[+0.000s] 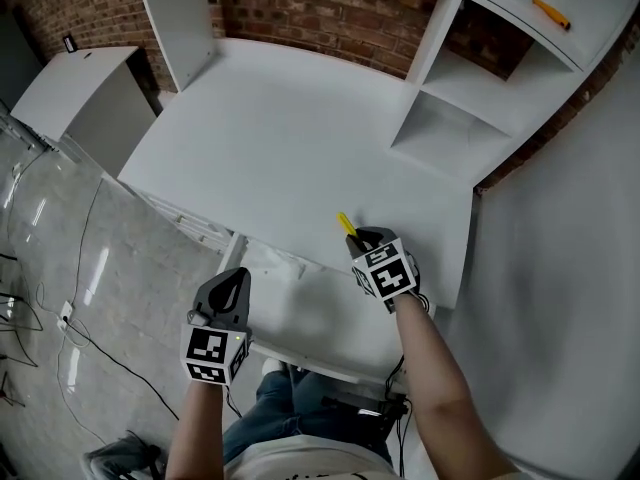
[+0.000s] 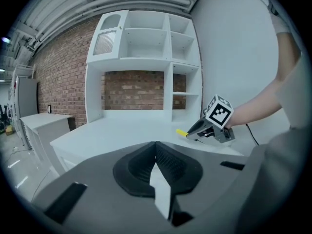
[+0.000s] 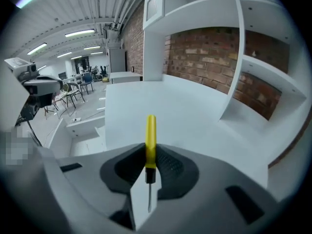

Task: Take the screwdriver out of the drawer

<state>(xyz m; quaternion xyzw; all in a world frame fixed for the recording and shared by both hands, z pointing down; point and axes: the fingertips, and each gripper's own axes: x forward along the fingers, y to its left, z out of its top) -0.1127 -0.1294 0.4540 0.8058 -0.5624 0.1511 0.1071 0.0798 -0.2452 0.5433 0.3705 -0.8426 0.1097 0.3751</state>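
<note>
Desk (image 1: 280, 138): white, with a bare top.
Screwdriver (image 1: 346, 223): yellow handle; up over the desk's near edge, out of the drawer (image 1: 310, 313).
Right gripper (image 1: 362, 236): jaws pinch the screwdriver.
Left gripper (image 1: 234, 276): jaws pressed together, nothing in them, by the open drawer.
Room: brick wall (image 1: 330, 8) behind white shelves (image 1: 470, 88); grey floor (image 1: 120, 268) on the left.
</note>
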